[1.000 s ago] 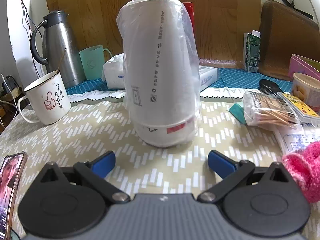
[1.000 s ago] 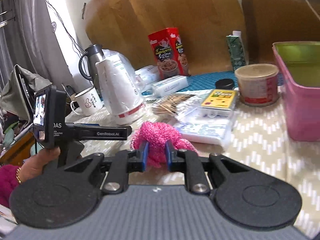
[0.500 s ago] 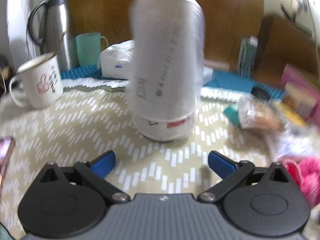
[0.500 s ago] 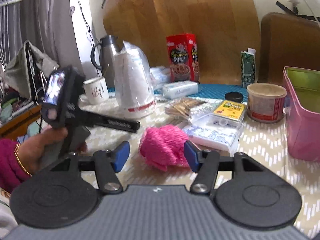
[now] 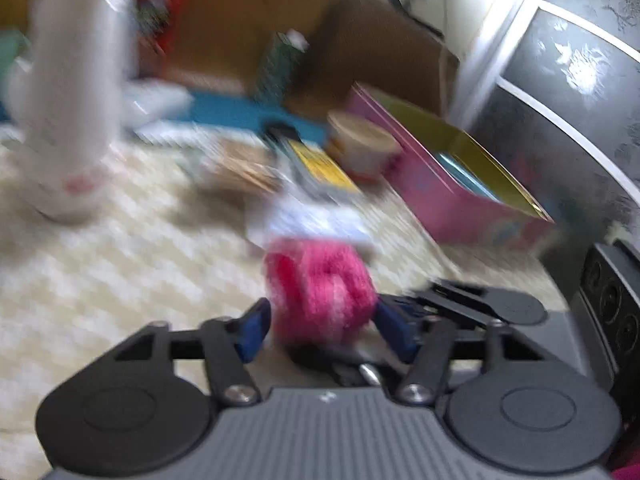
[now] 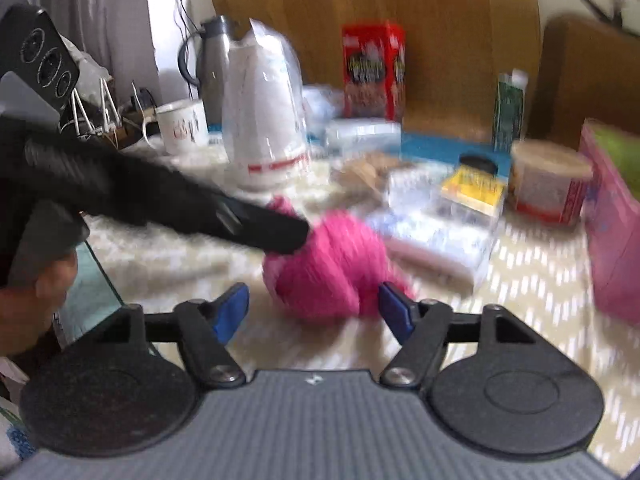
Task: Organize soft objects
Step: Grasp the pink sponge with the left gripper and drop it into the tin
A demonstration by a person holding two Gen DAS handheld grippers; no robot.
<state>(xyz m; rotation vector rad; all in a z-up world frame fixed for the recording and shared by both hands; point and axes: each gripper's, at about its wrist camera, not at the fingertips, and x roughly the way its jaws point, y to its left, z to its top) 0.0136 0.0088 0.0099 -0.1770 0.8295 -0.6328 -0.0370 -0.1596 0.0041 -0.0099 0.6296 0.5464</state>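
My left gripper (image 5: pixel 320 326) is closing w/ the pink fluff (image 5: pixel 320 294) between its jaws; right gripper (image 6: pixel 314 310) wide, fluff just ahead. Light, squashy, so I'd pinch mid-bulk.

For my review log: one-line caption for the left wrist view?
Left gripper closing around the pink fluffy bundle on the patterned tablecloth.

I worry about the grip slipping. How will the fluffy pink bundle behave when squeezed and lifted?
The pink bundle looks fuzzy and lumpy, so it will probably squash between the closing left gripper. It is likely light. Its loose folds may sag or unfurl when lifted.
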